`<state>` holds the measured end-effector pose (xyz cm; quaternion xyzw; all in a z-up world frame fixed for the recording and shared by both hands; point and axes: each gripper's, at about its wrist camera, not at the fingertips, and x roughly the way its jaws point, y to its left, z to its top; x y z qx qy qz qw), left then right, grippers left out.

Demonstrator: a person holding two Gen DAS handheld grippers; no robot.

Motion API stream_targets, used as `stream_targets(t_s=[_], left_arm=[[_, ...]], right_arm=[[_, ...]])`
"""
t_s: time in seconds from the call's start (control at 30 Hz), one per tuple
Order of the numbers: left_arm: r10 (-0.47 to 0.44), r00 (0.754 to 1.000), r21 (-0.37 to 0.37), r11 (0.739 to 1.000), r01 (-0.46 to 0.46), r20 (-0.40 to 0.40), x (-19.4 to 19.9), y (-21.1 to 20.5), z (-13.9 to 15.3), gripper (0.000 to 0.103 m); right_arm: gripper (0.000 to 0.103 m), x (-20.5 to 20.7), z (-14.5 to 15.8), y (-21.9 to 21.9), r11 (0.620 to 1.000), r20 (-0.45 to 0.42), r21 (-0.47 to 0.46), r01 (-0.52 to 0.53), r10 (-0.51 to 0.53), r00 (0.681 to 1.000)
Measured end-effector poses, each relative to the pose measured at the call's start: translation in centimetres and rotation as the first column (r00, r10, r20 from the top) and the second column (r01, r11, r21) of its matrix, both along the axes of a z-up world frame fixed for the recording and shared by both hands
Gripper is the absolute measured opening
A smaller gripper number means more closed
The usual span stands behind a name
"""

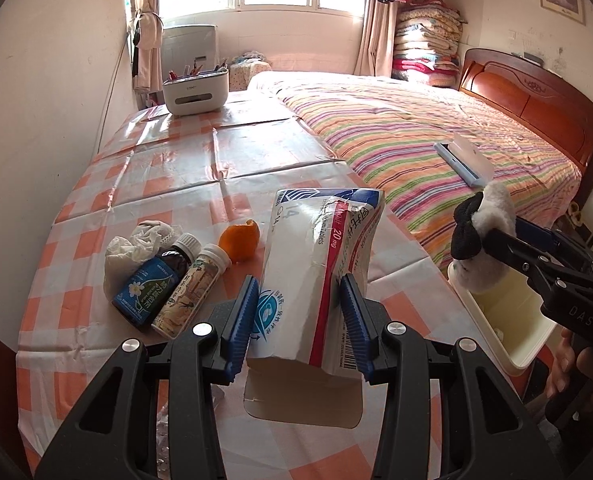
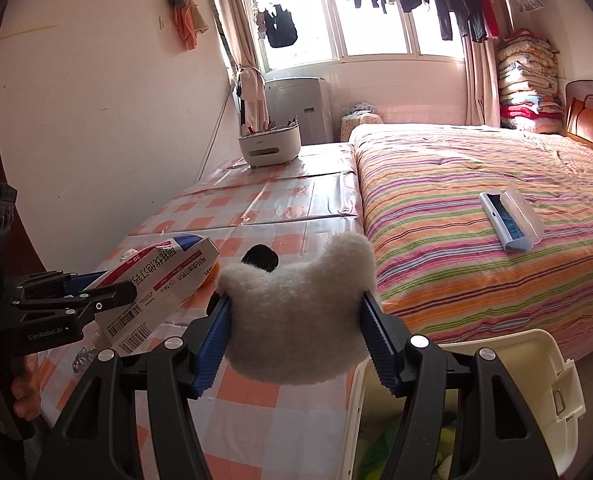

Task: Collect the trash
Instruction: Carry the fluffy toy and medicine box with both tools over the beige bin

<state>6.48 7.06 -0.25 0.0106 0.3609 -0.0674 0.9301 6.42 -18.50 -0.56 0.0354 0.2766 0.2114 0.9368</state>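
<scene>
- Bedroom setting: our checked tablecloth (image 1: 144, 184) runs beside a striped bed (image 1: 416, 128), with a cream bin (image 1: 500, 320) at the table's near right edge.
- Our left gripper (image 1: 296, 320) is clamped on a crushed medicine box (image 1: 320, 264), lifted above the cloth.
- Our right gripper (image 2: 296, 340) squeezes a fluffy white sock (image 2: 296, 308) just over the bin.
- Risk: both loads converge on one opening; we could collide, or the flimsy box may slip and miss.
- Bottles (image 1: 164, 284), tissue (image 1: 132, 248) and orange peel (image 1: 240, 240) wait at the left.

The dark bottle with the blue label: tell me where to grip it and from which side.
Grip the dark bottle across its labelled body, coming from above. It lies tilted on the table, cap pointing away, pressed against the pale bottle on its right and the crumpled tissue behind, so side approaches look crowded.
</scene>
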Motion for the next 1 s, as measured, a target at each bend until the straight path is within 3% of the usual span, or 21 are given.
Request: stream_targets(t_s=[1.0], left_arm=[[-0.199,0.98,-0.038,0.979,0.199,-0.005,-0.2,-10.3,-0.4,0.042]], right_arm=[[0.06,-2.2,-0.3,-10.2,0.974,-0.012,0.067,0.219,-0.218,0.976]])
